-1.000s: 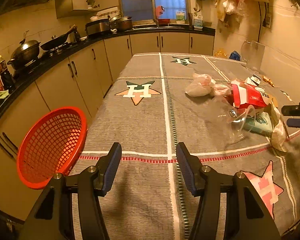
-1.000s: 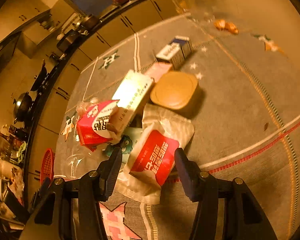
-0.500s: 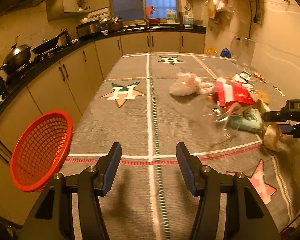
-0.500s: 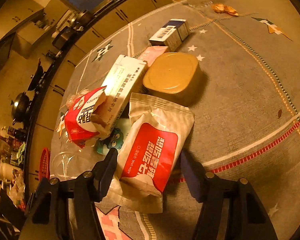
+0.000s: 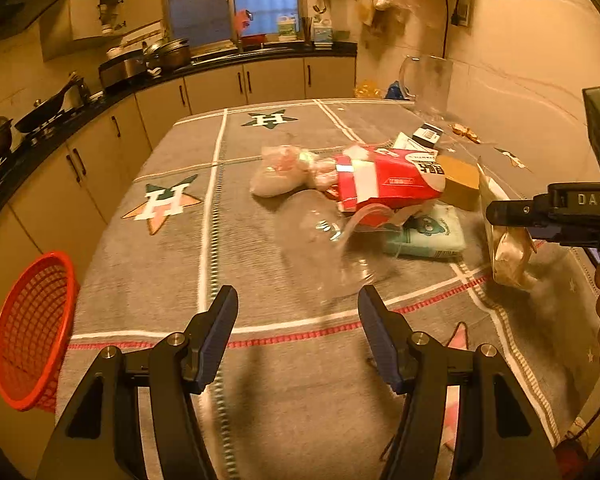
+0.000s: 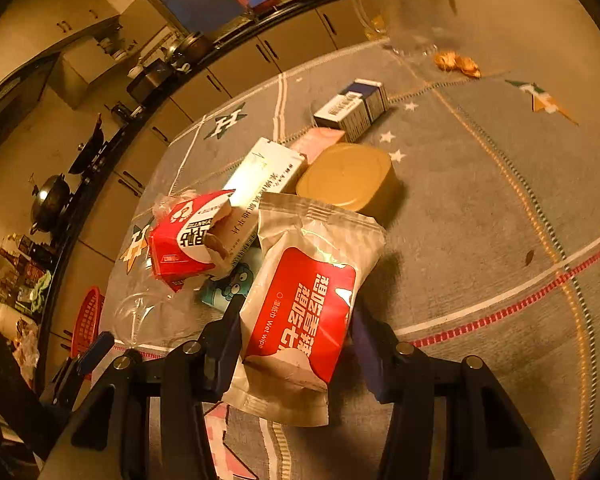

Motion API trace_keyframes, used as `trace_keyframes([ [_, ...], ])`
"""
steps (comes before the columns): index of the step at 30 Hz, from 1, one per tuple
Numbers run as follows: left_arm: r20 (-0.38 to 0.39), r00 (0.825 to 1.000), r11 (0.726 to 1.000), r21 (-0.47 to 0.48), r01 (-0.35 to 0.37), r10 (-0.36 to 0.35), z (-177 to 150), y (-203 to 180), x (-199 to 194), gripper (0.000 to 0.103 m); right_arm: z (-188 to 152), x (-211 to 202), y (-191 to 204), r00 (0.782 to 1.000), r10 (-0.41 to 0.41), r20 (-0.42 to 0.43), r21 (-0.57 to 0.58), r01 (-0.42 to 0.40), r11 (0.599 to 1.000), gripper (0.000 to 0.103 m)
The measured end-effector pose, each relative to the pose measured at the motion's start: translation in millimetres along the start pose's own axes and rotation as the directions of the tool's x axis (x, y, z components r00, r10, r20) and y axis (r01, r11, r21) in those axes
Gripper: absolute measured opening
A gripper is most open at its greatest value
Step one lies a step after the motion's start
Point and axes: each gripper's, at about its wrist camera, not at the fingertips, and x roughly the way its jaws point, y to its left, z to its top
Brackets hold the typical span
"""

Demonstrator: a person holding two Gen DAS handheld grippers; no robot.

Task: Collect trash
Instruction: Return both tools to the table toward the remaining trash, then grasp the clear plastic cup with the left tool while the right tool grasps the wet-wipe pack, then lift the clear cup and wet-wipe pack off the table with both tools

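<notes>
— Basket [image 5: 32,332] sits red at the table's [image 5: 260,360] left edge; then the left gripper [image 5: 298,322], jaws opening, nothing between them?

— Yes; ahead lie a clear plastic wrapper [image 5: 324,248] and red carton [image 5: 388,184]; rightmost, the right gripper [image 6: 296,344] is closing around the wet-wipe packet [image 6: 304,300], one pad touching it.

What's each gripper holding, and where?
Left gripper empty. Right gripper jaws closing across the wet wipe pack, near its bottom end; grip unconfirmed.
</notes>
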Motion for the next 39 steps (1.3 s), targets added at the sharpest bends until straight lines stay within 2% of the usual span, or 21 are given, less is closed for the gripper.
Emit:
trace_keyframes([
  [2,-0.012,1.000,1.000,0.004,-0.005,0.006,2.8,-3.6,6.3,0.046,-0.5,-2.8,0.7,1.000,0.004,0.010,-0.009,-0.004,1.000,0.055],
  [6,-0.029,1.000,1.000,-0.008,-0.009,0.009,9.2,-6.3,19.1,0.031,-1.4,-5.9,6.3,1.000,0.009,0.023,-0.033,-0.008,0.999,0.055],
  [8,-0.041,0.999,1.000,-0.010,-0.003,0.002,10.8,-7.8,25.5,0.019,-2.8,-7.1,9.1,1.000,0.012,0.024,-0.049,-0.011,0.999,0.055],
  [11,-0.043,0.999,1.000,-0.027,0.006,-0.007,12.9,-6.3,28.3,0.016,-6.5,-8.8,15.6,1.000,0.016,0.024,-0.073,-0.014,0.997,0.055],
  [15,-0.029,1.000,0.999,-0.038,-0.007,0.006,12.2,-2.4,24.0,0.010,-10.1,-8.7,24.7,0.999,0.020,0.028,-0.112,-0.017,0.994,0.055],
  [19,-0.018,0.999,0.999,-0.038,-0.029,0.029,9.5,2.1,16.3,0.009,-14.1,-11.1,34.2,0.999,0.021,0.042,-0.156,-0.014,0.988,0.055],
  [27,0.009,0.998,0.997,-0.060,-0.056,0.056,-0.6,16.2,-2.9,0.008,-28.9,-16.3,63.5,0.996,-0.002,0.086,-0.292,0.027,0.956,0.055],
  [39,0.031,0.997,0.995,-0.075,-0.072,0.074,-8.6,25.1,-15.6,0.008,-40.4,-8.5,83.1,0.997,-0.018,0.075,-0.376,0.045,0.926,0.055],
])
